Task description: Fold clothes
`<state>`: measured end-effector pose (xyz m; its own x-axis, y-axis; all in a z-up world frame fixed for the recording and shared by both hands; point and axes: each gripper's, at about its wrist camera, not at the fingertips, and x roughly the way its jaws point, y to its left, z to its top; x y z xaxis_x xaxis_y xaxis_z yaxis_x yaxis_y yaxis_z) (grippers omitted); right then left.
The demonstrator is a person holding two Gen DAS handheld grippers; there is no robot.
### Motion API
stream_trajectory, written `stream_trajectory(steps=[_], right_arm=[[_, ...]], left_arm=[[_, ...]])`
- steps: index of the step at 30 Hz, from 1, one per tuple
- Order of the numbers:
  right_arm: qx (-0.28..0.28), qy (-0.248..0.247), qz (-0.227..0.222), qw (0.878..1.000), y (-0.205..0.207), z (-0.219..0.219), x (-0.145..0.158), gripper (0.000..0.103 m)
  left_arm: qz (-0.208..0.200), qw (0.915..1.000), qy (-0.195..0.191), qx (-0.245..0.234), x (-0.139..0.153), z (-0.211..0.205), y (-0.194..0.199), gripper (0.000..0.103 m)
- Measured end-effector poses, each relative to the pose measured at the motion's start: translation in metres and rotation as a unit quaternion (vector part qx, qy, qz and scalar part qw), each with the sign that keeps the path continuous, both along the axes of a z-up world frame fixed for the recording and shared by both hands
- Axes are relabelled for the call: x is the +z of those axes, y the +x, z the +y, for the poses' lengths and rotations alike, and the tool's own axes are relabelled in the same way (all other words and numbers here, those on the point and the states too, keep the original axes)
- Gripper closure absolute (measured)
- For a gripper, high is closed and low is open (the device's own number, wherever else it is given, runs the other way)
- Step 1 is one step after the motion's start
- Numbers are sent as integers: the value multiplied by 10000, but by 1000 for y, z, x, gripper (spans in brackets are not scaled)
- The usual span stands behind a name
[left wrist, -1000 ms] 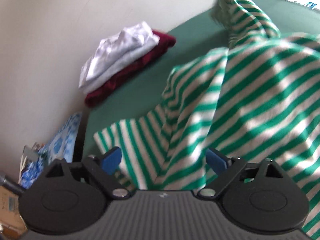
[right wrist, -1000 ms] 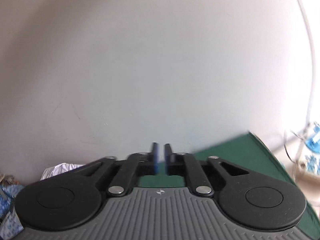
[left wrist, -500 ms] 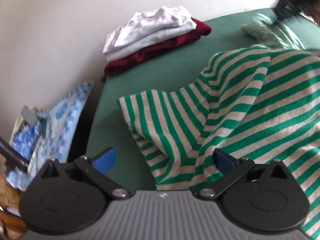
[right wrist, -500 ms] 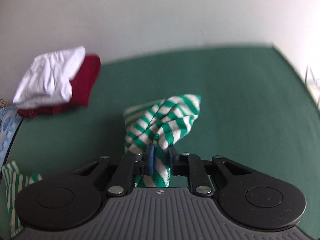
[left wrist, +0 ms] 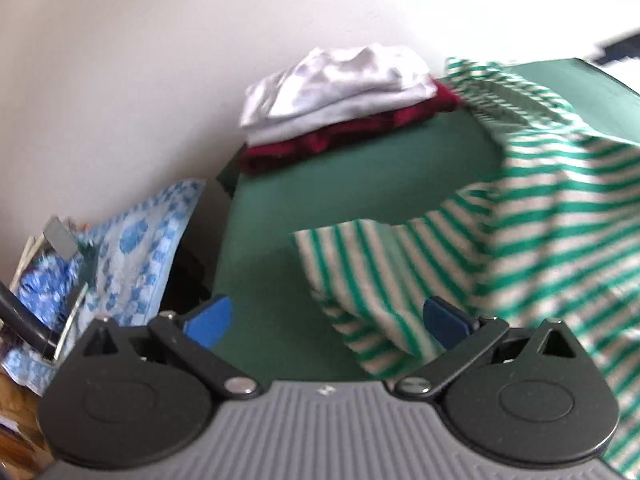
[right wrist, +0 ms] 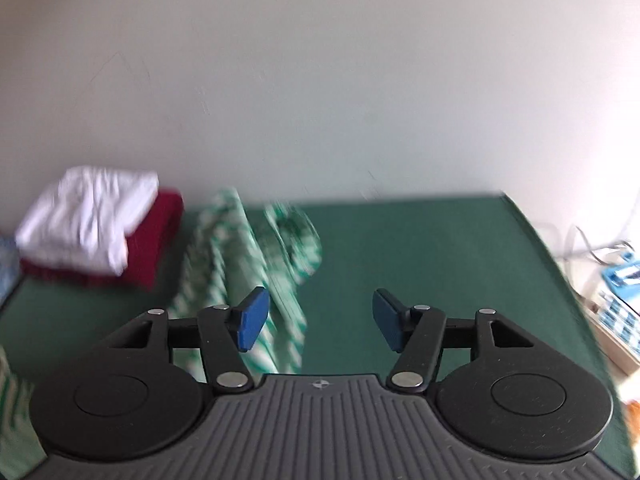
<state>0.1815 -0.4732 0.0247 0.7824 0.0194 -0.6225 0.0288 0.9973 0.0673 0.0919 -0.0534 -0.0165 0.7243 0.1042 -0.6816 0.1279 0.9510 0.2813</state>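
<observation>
A green-and-white striped garment (left wrist: pixel 520 216) lies spread over the green table (left wrist: pixel 360 184), blurred by motion. My left gripper (left wrist: pixel 326 320) is open wide over the table just in front of the garment's near corner, with only that corner's edge showing between the blue pads. In the right wrist view a blurred sleeve of the striped garment (right wrist: pixel 256 256) lies ahead and left. My right gripper (right wrist: pixel 316 322) is open, its jaws opening, and the pads touch no cloth; the sleeve's end passes behind the left pad (right wrist: pixel 252 320).
A stack of folded clothes, white (left wrist: pixel 340 84) on dark red (left wrist: pixel 320 144), sits at the table's far left by the wall, white (right wrist: pixel 88 216) in the right wrist view. A blue patterned cloth (left wrist: pixel 132 248) lies off the left edge. Boxes and cables (right wrist: pixel 616 292) stand beyond the right edge.
My right gripper was shut on the striped sleeve half a second ago; its jaws have opened and the sleeve has dropped to the table. My left gripper has shifted left, off the garment's edge.
</observation>
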Motion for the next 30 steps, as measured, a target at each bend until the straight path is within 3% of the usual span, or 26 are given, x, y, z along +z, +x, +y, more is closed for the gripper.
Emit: stream_trajectory(steps=[2,4,5,7,9,11,13,14,16,17,18,20,22,24,25,27,29,30], right_arm=[[-123,-117,405,9990,-38,-22,-9,42],[-410,-43,842,9956,-78,-42,-25,42],[-583,54,995,9933,-99,-51,-30,42],[-928,191,1205,9882,-137,-63,-38,40],[-1215,220,1270,9842,-168,-66,-45,29],[-1358,163,1253,9826,-187,-65,-50,28],[-1378,-6,1099,9843,-191,-56,-54,28],[-1315,-46,990,9863,-188,-51,-55,30],[-1159,-146,782,9901,-183,-40,-56,54],[-1005,-261,728,9919,-177,-33,-54,83],[-877,-387,727,9927,-172,-28,-50,92],[-732,-695,615,9930,-167,-23,-40,95],[-936,-1163,243,9885,-161,-27,-26,95],[-1493,-1445,-120,9781,-159,-47,-9,97],[-1851,-1391,-193,9726,-159,-63,-2,97],[-2412,-1355,-109,9609,-158,-94,3,97],[-2608,-1107,145,9589,-158,-123,-5,88],[-2629,-698,140,9622,-162,-133,-5,85]], left_arm=[[229,9990,-234,305,-9,17,27,4],[469,9971,-446,402,-19,25,51,13],[569,9964,-525,333,-23,25,60,13],[574,9967,-577,75,-27,16,73,1],[550,9965,-635,27,-32,8,84,1],[614,9944,-858,-50,-33,1,90,9],[596,9946,-850,-76,-32,-11,90,28],[595,9949,-806,-98,-30,-16,88,36],[613,9956,-691,-153,-25,-23,83,76],[550,9971,-516,-126,-23,-24,79,83],[428,9988,-248,-50,-20,-22,72,83],[202,9991,272,242,-17,-12,63,83],[133,9956,572,730,-14,11,57,84],[113,9873,873,1326,-14,39,52,87],[143,9816,995,1623,-15,53,50,97],[304,9753,931,1981,-18,79,46,96],[438,9714,768,2204,-18,98,40,92],[410,9717,670,2227,-14,102,34,92]])
